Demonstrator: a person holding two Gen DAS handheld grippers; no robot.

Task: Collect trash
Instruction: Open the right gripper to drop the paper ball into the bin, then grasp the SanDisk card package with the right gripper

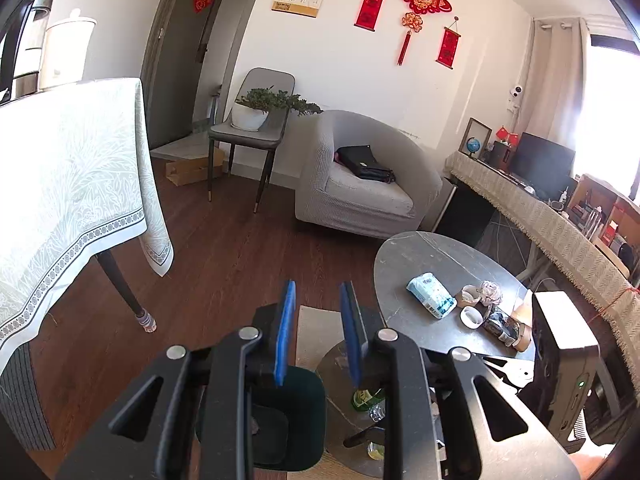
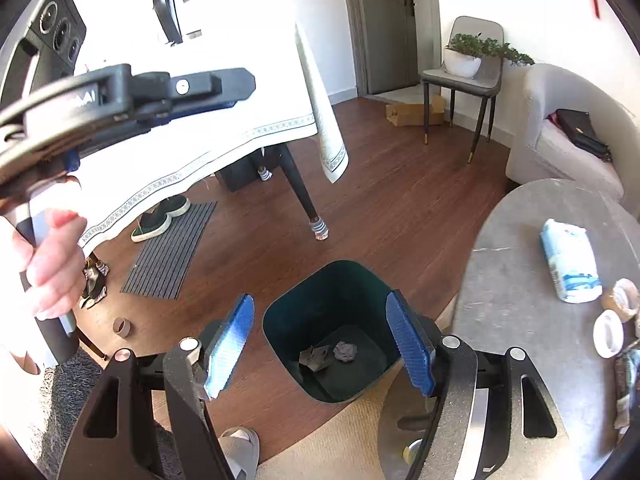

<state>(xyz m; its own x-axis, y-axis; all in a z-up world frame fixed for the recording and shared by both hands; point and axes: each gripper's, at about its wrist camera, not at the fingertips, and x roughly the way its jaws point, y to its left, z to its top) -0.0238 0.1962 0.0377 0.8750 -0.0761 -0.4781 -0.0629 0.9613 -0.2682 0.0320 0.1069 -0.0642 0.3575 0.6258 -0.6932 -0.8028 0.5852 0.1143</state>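
Note:
A dark green trash bin point(image 2: 352, 280) stands on the wood floor beside a round grey table point(image 2: 520, 280). Two crumpled scraps point(image 2: 344, 351) lie at its bottom. My right gripper point(image 2: 320, 328) is open and empty, held above the bin's mouth. My left gripper point(image 1: 318, 304) is open and empty, above the bin point(image 1: 308, 420); it shows in the right wrist view at upper left point(image 2: 240, 84). On the table point(image 1: 420, 256) lie a blue-white wipes pack point(image 1: 431, 295), crumpled paper point(image 1: 491, 292), tape rolls point(image 1: 472, 317) and a dark wrapper point(image 1: 500, 322).
A dining table with a white cloth point(image 1: 60, 184) stands to the left, its leg point(image 2: 300, 192) near the bin. A grey armchair point(image 1: 360, 184) and a chair with a plant point(image 1: 256, 120) stand behind. A mat and shoes point(image 2: 168, 240) lie under the table. Bottles point(image 1: 366, 398) sit on a lower shelf.

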